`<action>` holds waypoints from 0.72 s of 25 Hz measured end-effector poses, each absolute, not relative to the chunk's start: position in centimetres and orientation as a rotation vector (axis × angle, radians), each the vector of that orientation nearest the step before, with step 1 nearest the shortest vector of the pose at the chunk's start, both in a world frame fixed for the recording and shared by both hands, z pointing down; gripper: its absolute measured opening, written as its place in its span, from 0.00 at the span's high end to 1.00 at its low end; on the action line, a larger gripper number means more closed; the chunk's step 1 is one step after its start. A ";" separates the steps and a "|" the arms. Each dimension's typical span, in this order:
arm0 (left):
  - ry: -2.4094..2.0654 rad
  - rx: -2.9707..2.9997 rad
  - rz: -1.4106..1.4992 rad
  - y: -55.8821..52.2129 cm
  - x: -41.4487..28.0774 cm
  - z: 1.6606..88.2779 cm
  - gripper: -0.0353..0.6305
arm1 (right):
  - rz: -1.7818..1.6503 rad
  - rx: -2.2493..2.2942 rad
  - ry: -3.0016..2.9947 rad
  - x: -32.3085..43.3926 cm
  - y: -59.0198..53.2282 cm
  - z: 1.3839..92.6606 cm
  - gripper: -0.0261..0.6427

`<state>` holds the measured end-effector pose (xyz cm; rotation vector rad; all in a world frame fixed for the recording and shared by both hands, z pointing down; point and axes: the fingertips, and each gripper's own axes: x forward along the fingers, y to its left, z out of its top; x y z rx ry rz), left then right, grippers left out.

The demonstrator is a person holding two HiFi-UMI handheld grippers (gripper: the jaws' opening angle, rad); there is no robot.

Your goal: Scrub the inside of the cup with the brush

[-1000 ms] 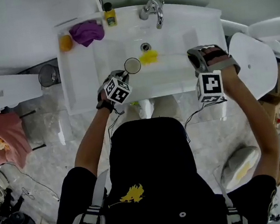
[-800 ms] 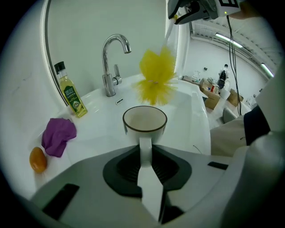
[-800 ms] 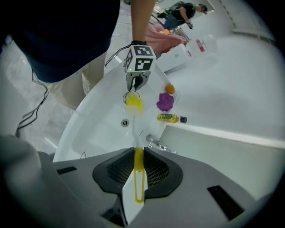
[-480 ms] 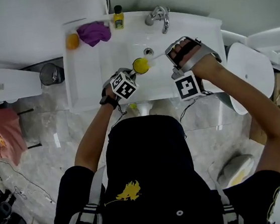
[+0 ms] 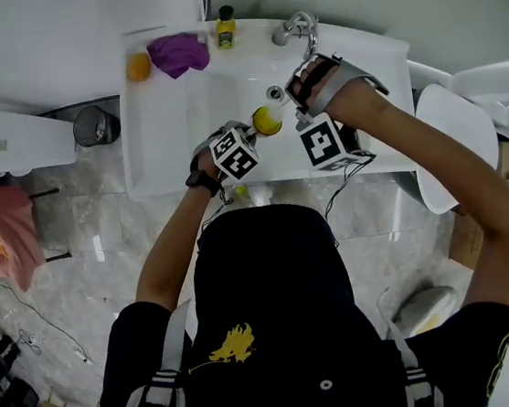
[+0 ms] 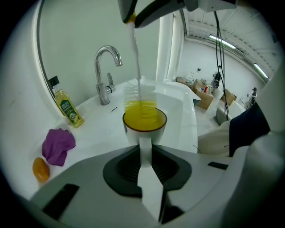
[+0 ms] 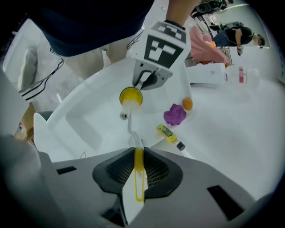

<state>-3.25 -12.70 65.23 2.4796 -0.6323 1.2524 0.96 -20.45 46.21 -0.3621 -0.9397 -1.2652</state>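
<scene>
Working over the white sink point(image 5: 163, 131), just in front of the tap point(image 6: 104, 73). Pinching the cup's white handle in the left gripper point(image 6: 145, 156), with jaws narrowed right onto it. Clamping the yellow end of the brush handle in the right gripper point(image 7: 136, 167), with jaws closed tight against it.

Holding the cup point(image 6: 144, 132), white outside and yellow inside, upright above the basin near the drain. Pointing the brush point(image 6: 139, 94) straight down, with bristles dipping into the cup's mouth.

Judging the scrub as only just getting going: reaching the upper part of the inside, probably leaving the lower wall and bottom to do, then pulling out.

Passing over the purple cloth point(image 6: 58, 144) and a small orange thing point(image 6: 41, 169) lying on the ledge. Trying the yellow bottle point(image 6: 69, 109) beside them for writing: seeing a green label, finding the print too small to read.
</scene>
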 end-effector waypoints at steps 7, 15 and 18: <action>-0.723 2.434 1.172 -15.0 -4.9 64.1 0.84 | -1.244 -0.435 -1.034 0.9 -15.5 47.0 0.83; -0.694 2.545 1.241 -14.2 -2.7 63.7 0.84 | -1.311 -0.429 -1.001 -2.7 -18.6 46.5 0.83; -0.727 2.559 1.201 -14.3 -3.1 62.7 0.84 | -1.251 -0.405 -0.949 0.6 -21.1 46.9 0.83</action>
